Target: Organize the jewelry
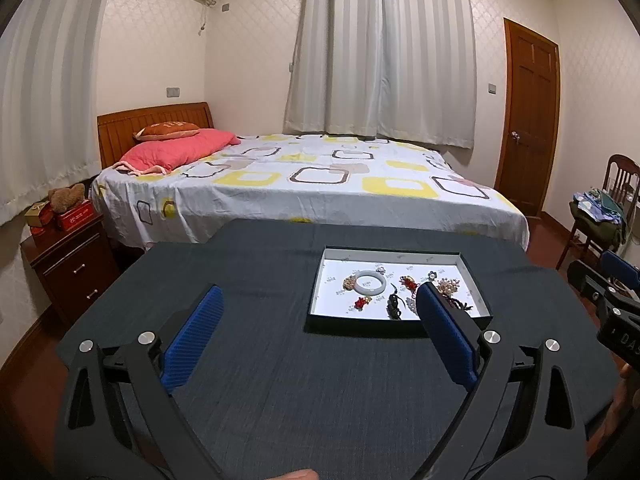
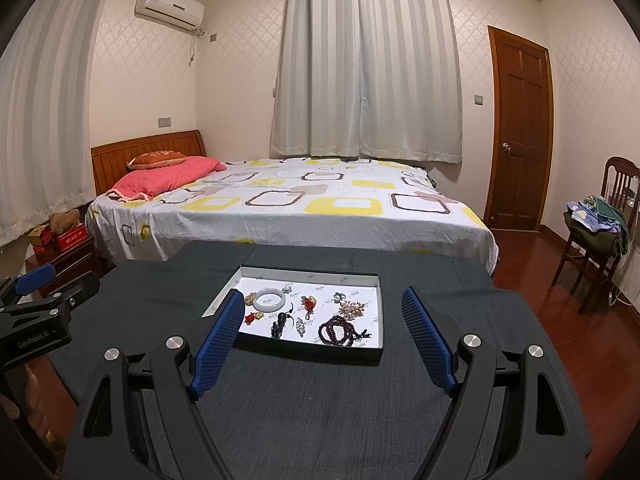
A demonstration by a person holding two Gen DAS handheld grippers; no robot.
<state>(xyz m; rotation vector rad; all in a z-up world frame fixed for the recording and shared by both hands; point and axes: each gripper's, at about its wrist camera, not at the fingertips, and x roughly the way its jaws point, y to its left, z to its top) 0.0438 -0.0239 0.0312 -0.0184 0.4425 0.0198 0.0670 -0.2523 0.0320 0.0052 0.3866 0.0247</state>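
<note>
A shallow black box with a white inside point(image 1: 476, 280) point(image 2: 380, 312) lies on the dark cloth table. It holds a white jade bangle point(image 1: 371, 282) point(image 2: 271, 301), a dark bead bracelet point(image 2: 338, 332), a pearl cluster point(image 2: 352, 307), red knot charms point(image 2: 309, 303) and other small pieces. My left gripper point(image 1: 320, 300) is open and empty, above the table left of and before the box. My right gripper point(image 2: 324, 298) is open and empty, just before the box, its left finger over the box's near left corner.
The table point(image 1: 260, 360) point(image 2: 320, 400) is covered in dark grey cloth. A bed point(image 2: 280, 208) stands right behind it. A nightstand point(image 1: 72, 264) is at the left, a chair with clothes point(image 2: 596, 232) at the right, a wooden door point(image 2: 516, 128) beyond.
</note>
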